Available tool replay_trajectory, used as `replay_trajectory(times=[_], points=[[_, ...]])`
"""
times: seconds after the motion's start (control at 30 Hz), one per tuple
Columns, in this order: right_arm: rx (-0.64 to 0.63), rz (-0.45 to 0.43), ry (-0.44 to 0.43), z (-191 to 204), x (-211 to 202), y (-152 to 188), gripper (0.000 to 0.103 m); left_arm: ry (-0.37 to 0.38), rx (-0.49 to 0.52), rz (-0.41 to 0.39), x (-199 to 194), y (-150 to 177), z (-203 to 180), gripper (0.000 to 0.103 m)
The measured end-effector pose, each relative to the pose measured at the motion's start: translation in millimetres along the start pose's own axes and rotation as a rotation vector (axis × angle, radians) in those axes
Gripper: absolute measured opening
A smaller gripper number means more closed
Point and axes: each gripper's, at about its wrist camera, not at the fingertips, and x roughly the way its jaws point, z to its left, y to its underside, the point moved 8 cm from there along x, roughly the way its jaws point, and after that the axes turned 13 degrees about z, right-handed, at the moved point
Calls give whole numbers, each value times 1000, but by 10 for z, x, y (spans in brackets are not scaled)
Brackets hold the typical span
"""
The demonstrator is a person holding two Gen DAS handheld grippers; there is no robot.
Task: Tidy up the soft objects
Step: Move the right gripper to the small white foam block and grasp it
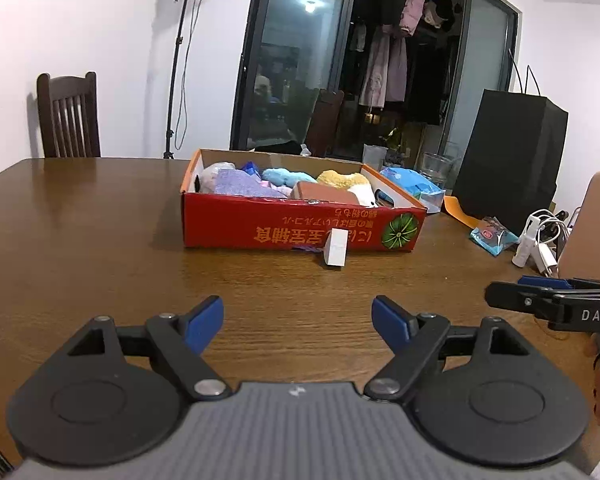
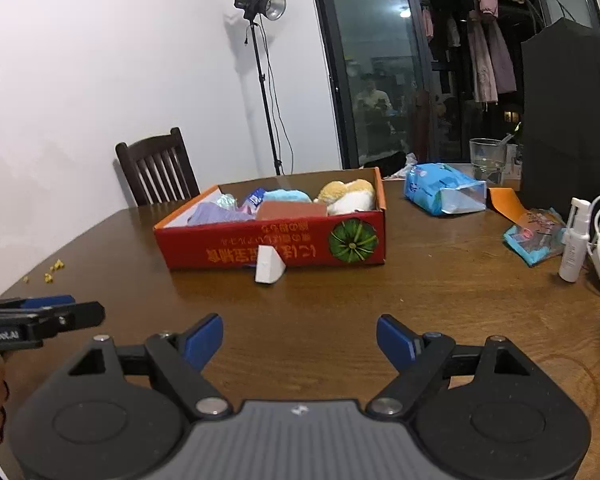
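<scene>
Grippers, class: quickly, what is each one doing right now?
Left gripper: open, holding nothing.
Right gripper: open, holding nothing.

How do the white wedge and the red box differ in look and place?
The white wedge is small, plain and solid; the red box is far larger, open-topped and printed with text and a green pumpkin. The wedge stands on the table in front of the box's wall, while the box holds soft toys inside. Both rest on the same table, beyond either gripper.
</scene>
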Motion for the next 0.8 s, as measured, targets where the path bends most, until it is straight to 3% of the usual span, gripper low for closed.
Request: replay_trajectory(times=[0.17,0.47,0.67,0.73,0.77,0.8], points=[[-32,12,-10,61,243,-129,81,-24,24,25,304,-119,-13,83],[-30,47,-7,-53,835,-471,76,12,91,75,1132,-519,-241,82],[-50,101,-1,-268,1371,-738,53,20,134,155,1813,-752,-388,43],[-72,111,-4,-280,1532,-778,40,30,132,166,1946,-790,-406,31],[-74,125,-6,-284,1615,-785,27,52,127,163,1971,-803,-417,21],[-68,134,-10,-288,1672,-783,14,67,119,158,1984,-795,-436,21]])
